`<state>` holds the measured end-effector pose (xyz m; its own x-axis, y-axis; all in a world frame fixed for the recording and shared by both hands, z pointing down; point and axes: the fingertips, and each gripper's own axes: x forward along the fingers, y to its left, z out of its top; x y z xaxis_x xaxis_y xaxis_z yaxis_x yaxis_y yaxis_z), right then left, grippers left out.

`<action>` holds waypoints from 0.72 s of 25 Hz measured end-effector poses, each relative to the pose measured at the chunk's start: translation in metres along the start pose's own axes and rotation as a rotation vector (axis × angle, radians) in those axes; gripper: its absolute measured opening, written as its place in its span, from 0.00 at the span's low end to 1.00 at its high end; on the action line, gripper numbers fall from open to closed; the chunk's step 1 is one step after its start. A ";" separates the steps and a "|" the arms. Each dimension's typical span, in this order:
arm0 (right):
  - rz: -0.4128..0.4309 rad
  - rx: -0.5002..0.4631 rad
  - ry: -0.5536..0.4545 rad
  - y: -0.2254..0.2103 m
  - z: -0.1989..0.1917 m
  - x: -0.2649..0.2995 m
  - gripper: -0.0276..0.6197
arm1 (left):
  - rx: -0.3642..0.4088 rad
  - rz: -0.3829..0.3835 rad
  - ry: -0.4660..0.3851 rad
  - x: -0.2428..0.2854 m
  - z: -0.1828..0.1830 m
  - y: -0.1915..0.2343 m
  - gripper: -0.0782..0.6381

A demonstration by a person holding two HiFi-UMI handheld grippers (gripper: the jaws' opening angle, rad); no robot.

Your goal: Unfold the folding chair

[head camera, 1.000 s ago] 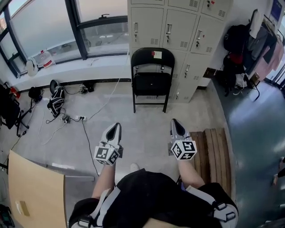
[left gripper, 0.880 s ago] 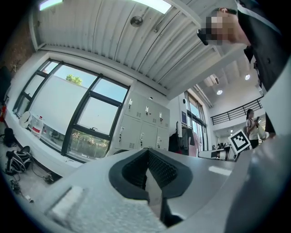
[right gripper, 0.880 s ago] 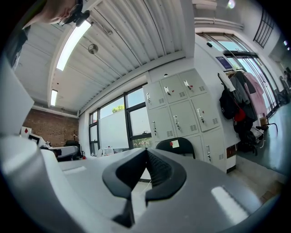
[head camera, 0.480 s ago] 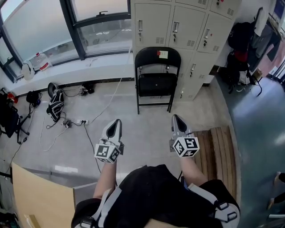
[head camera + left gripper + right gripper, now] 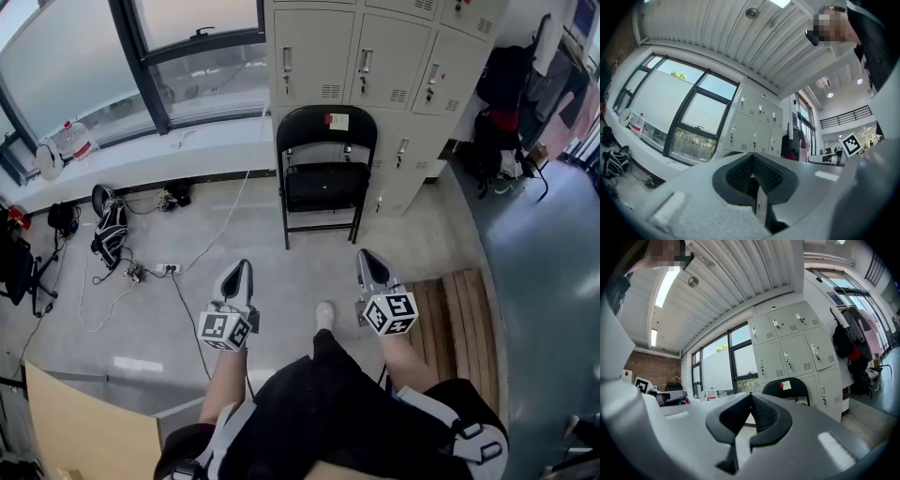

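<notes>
A black folding chair (image 5: 323, 169) stands against the grey lockers (image 5: 375, 56), its seat tipped up close to the backrest, with a pale note stuck on the back. My left gripper (image 5: 237, 272) and right gripper (image 5: 367, 261) are held side by side over the floor, well short of the chair, both pointing at it. Both are shut with nothing between the jaws. In the right gripper view the chair (image 5: 787, 386) shows just past my shut right gripper (image 5: 751, 401). The left gripper view shows my left gripper (image 5: 752, 164) shut, lockers beyond.
A low wooden slatted platform (image 5: 459, 319) lies right of my right gripper. Cables, a power strip and a bag (image 5: 108, 230) lie on the floor at left under the window sill. Backpacks and clothes (image 5: 506, 84) hang at right. A tan board (image 5: 84, 431) stands at lower left.
The person has walked toward the chair, carrying both grippers forward, still shut. A shoe now shows stepped forward between the grippers.
</notes>
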<state>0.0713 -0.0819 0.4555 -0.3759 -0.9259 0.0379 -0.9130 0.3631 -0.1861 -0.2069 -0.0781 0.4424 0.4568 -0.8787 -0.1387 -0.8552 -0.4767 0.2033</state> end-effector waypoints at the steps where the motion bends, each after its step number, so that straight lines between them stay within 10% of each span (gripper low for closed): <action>1: -0.003 0.004 0.002 -0.006 0.000 0.008 0.05 | 0.002 0.002 -0.002 0.007 -0.001 0.003 0.11; 18: 0.015 0.088 0.082 -0.117 -0.010 0.170 0.05 | 0.002 0.053 0.044 0.168 -0.026 0.058 0.11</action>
<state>0.1130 -0.2810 0.4936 -0.4040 -0.9076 0.1140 -0.8913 0.3626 -0.2721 -0.1729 -0.2539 0.4561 0.4211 -0.9031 -0.0845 -0.8790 -0.4293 0.2073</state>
